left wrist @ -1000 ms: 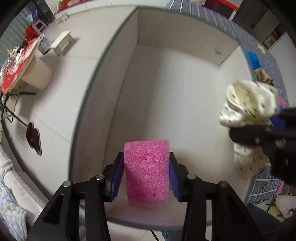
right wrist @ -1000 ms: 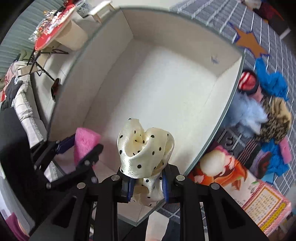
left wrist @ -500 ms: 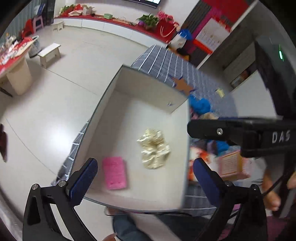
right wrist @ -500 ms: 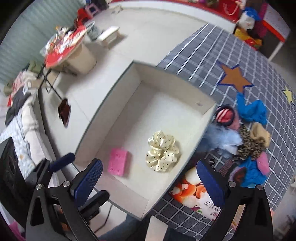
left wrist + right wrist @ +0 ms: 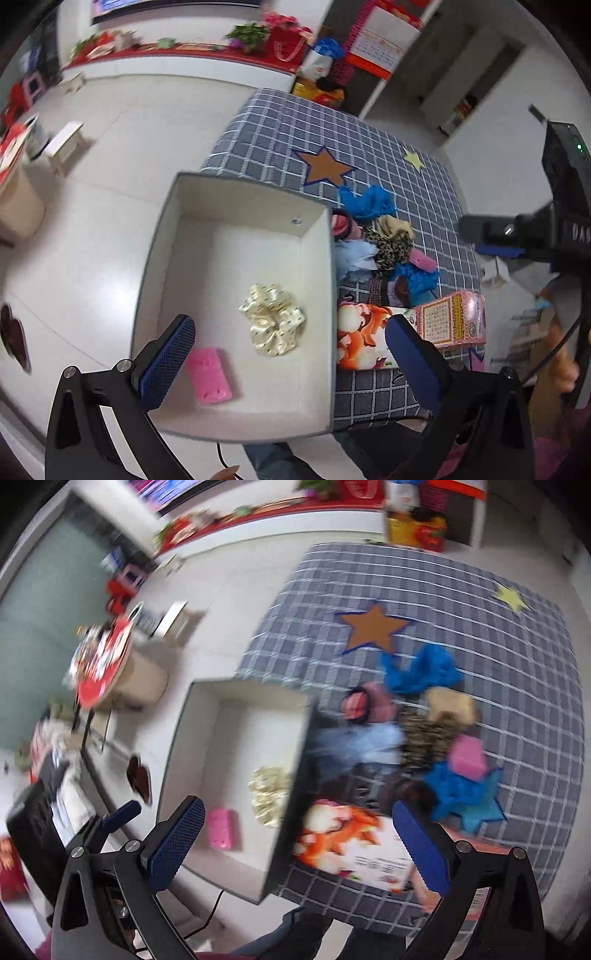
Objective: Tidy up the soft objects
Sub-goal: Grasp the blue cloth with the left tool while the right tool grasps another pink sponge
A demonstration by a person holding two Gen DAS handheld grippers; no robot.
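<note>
The left tongs (image 5: 291,354) are hanging high above the box with their blue pads spread wide and nothing between them. The right tongs (image 5: 295,843) are likewise gaping wide and carrying nothing (this view is badly motion-blurred).

Nearest, inside the open white box (image 5: 162,236), a pink sponge (image 5: 209,376) is lying flat on the floor close to the near wall, and it is showing again in the right view (image 5: 221,829). Just beyond it and apart from it, a cream polka-dot scrunchie (image 5: 272,318) is resting on the box floor toward the right wall, visible as a pale blur from the right wrist (image 5: 269,792).

Outside the box's right wall, on the grey checked table (image 5: 280,140), a colourful printed carton (image 5: 369,338) is lying flat, with a pink printed box (image 5: 448,319) beside it. Farther on, a cluster of soft things is sitting against the box: a light blue fluffy piece (image 5: 354,256), a leopard-print scrunchie (image 5: 391,245), a small pink sponge (image 5: 423,261), a blue cloth (image 5: 415,278) and a red-and-black band (image 5: 341,225). Beyond them another blue cloth (image 5: 367,202) is lying near an orange star (image 5: 325,168) on the tablecloth, and a yellow star (image 5: 414,159) is showing farther right.
</note>
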